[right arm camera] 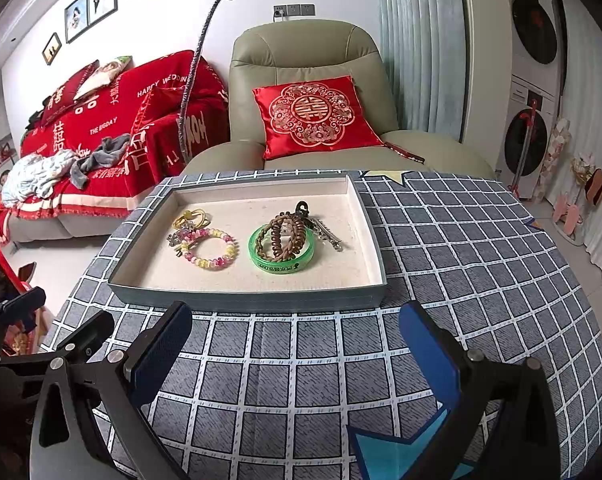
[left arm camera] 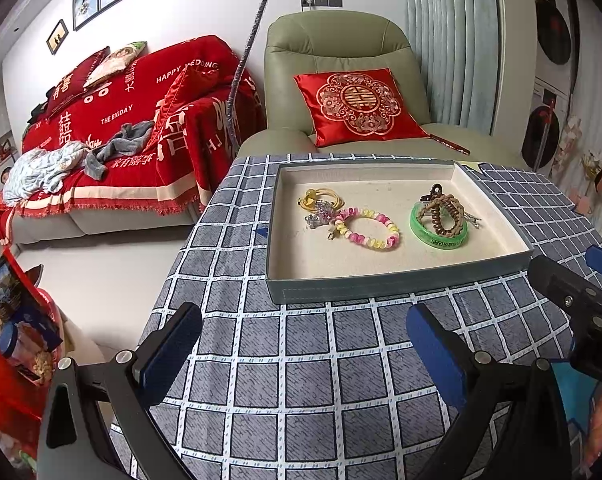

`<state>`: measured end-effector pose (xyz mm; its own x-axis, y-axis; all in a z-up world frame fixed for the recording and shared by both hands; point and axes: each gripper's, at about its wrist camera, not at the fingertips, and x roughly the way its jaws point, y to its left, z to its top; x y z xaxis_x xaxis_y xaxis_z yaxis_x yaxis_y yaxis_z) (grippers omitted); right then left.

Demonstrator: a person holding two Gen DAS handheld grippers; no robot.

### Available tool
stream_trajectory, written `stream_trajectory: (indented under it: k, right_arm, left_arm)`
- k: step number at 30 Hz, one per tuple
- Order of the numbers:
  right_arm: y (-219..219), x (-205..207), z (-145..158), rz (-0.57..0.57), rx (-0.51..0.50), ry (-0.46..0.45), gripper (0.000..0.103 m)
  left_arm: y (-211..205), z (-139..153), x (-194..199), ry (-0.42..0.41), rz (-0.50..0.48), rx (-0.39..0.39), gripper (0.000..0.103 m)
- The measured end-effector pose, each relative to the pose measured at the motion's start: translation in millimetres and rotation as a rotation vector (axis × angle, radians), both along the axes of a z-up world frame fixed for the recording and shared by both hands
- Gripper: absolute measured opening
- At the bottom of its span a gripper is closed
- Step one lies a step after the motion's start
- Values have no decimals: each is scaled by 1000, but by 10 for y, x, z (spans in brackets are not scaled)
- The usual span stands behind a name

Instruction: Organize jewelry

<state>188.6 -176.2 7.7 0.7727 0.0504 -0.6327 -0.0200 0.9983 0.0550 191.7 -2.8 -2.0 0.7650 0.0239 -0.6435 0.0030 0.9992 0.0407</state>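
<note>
Blue-padded fingers [left arm camera: 177, 344] of left gripper [left arm camera: 305, 352]: spread wide, released, nothing between, low over checked desk [left arm camera: 309, 380], aimed at tray. Right gripper [right arm camera: 297, 348]: likewise spread and empty, level beside left, short of tray front wall. Tray [right arm camera: 245, 300]: shallow, pale lining, on desk ahead. Contents in two clusters, presumably sorted: beaded bracelet [right arm camera: 215, 250] touching yellow bands [right arm camera: 191, 216] and charm; green bangle [right arm camera: 281, 254] under brown coil ties [right arm camera: 287, 232], clips beside. Nothing loose visible on desk; task judged near done.
</note>
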Motion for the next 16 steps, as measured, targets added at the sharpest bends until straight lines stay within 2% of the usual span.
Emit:
stream_trajectory:
  k: [16]
  right_arm:
    - [-2, 2, -2, 0, 0, -1, 103]
  left_arm:
    - [16, 0, 3, 3, 3, -2, 103]
